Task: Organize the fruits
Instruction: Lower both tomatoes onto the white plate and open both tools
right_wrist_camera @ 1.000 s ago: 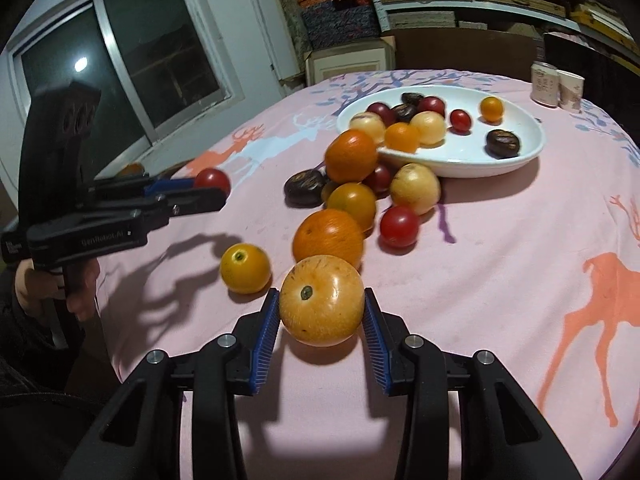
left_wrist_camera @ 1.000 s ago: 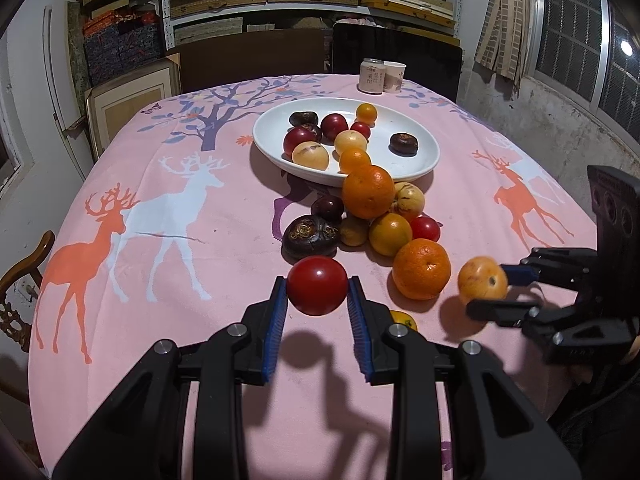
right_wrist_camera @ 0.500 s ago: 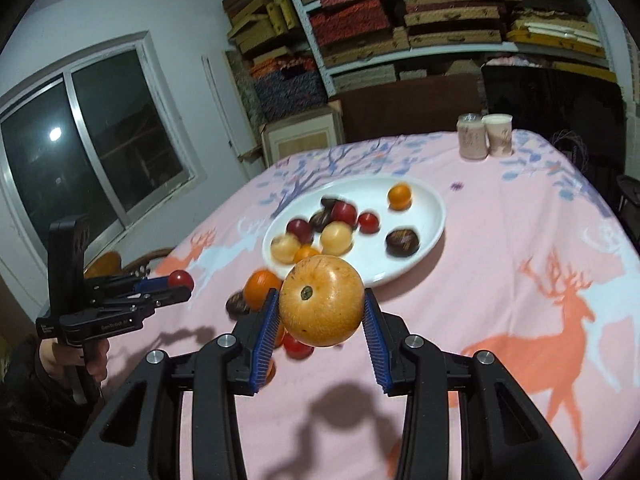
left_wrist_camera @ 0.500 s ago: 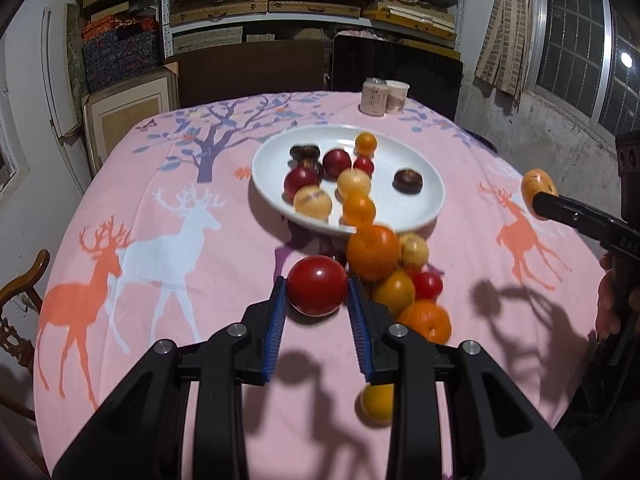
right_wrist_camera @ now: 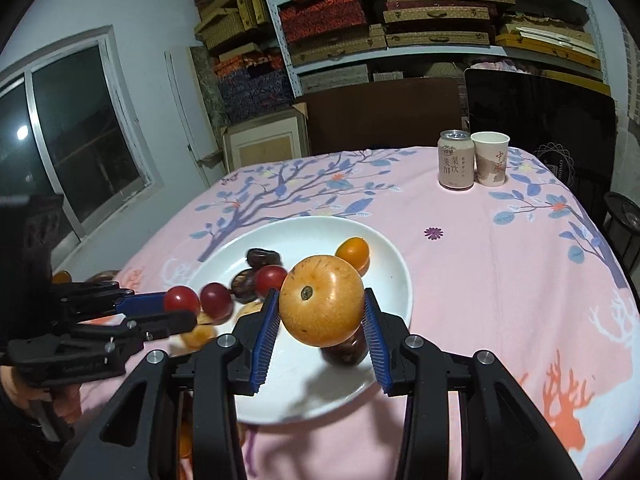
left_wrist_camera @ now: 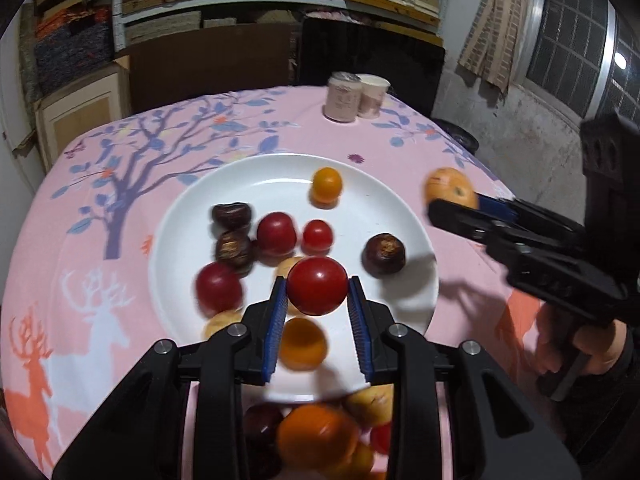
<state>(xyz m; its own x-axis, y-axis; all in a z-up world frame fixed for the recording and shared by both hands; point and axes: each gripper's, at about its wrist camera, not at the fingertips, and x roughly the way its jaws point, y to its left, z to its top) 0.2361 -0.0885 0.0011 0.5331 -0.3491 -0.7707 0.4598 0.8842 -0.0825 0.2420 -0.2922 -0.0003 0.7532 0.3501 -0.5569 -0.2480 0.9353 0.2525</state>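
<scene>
pink deer-print cloth covers the desk [right_wrist_camera: 500, 240]. several fruits already sit in the white plate [right_wrist_camera: 392, 276]. above it, the left tool [left_wrist_camera: 317, 300] clamps a red tomato [left_wrist_camera: 317, 286], the right tool [right_wrist_camera: 320, 320] a yellow-orange fruit [right_wrist_camera: 322, 300]. loose fruits [left_wrist_camera: 316, 436] remain outside the plate.
</scene>
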